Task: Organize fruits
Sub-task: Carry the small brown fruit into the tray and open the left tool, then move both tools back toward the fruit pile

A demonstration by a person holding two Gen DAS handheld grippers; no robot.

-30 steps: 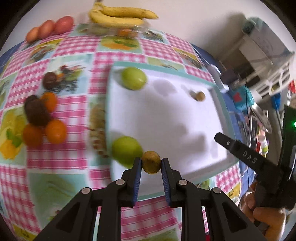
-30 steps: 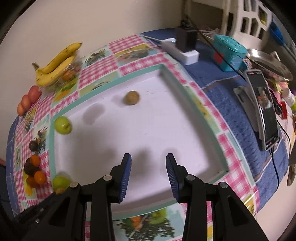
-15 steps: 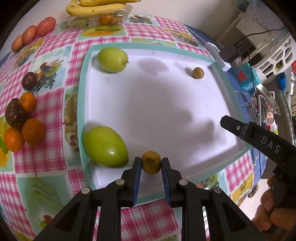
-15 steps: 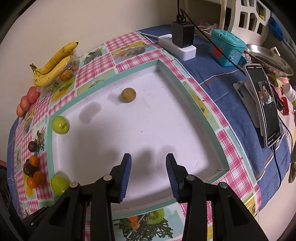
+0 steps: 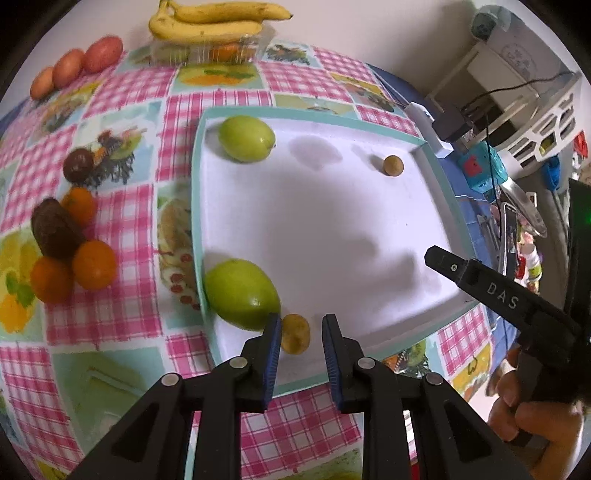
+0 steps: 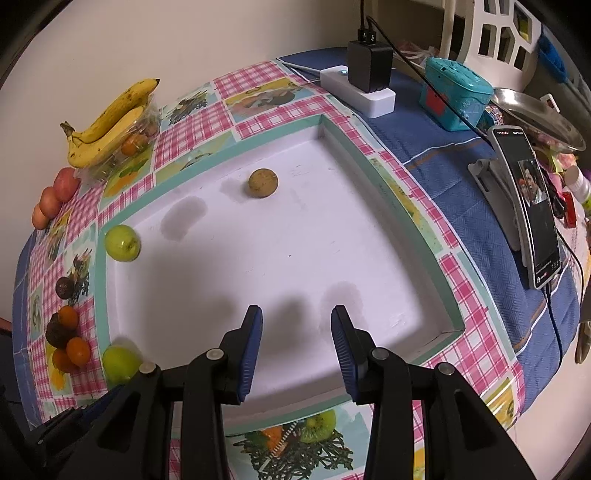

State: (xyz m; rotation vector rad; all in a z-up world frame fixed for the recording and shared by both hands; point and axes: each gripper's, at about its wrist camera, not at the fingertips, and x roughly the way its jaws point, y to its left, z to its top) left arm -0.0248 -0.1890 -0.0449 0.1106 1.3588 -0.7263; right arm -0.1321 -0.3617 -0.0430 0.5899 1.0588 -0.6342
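Left wrist view, left to right. Far left of the left gripper (image 5: 298,334), on the checked tablecloth (image 5: 207,99): a cluster of three oranges (image 5: 94,264) around a dark brown fruit (image 5: 53,232), with one more dark round fruit (image 5: 78,165) beyond them. Three reddish fruits (image 5: 75,64) and a bunch of bananas (image 5: 214,24) on a clear plastic box lie at the far edge.

White tray (image 5: 325,221) with teal rim sits directly ahead of the left tongs. Near green fruit (image 5: 242,293) lies in the near left corner of the tray, just left of the left finger and touching or nearly touching it. Far green fruit (image 5: 246,138) lies in the far left corner.

Left tongs: parted a little. Small tan fruit (image 5: 294,333) sits between the pads on the tray floor, against the left pad, with a clear gap to the right pad. Not gripped.

A second small tan fruit (image 5: 393,165) lies well ahead and to the right, near the far right corner.

Right wrist view: right gripper (image 6: 296,334) is wide open, holding nothing, hovering over the near part of the tray. The second tan fruit lies well ahead of it. A phone (image 6: 528,206) on a stand is off to its right.
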